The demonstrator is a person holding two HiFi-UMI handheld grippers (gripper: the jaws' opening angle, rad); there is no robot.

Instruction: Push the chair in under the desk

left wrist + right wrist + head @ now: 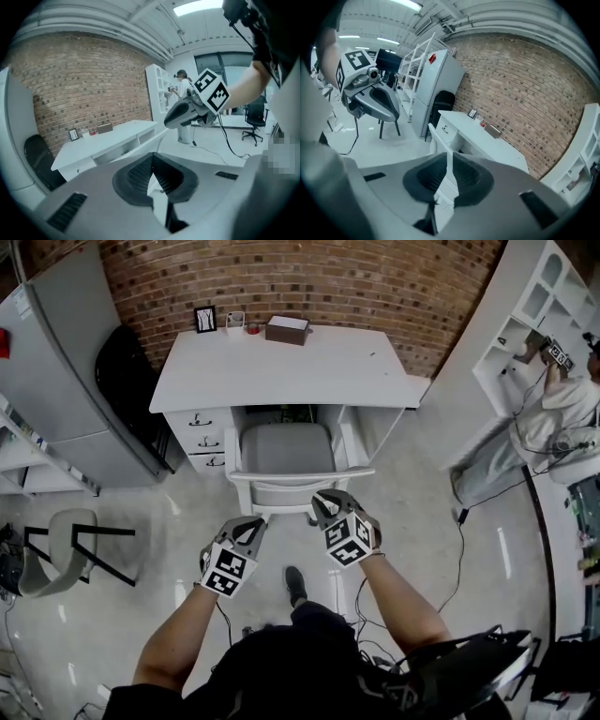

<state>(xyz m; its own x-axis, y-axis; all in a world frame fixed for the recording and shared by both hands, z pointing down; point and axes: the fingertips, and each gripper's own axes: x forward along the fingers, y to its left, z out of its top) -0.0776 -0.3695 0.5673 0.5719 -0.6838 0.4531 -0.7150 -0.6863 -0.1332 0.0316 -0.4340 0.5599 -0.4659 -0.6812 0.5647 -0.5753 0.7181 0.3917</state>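
Observation:
The chair [286,451], with a grey seat and a white frame, stands in front of the white desk [281,367], its seat partly inside the knee gap. Both grippers sit at the top rail of its backrest [292,476]. My left gripper [256,520] is shut on the rail's left part, and a strip of white chair frame [157,187] shows between its pads [136,176]. My right gripper [322,505] is shut on the rail's right part. The thin white backrest edge [443,183] runs up between its pads [466,176].
Desk drawers [202,442] flank the knee gap on the left. A brown box [287,329] and a small picture frame [205,319] stand at the desk's back. A second chair [66,549] is at the left; cables [459,559] and a person [553,418] are at the right.

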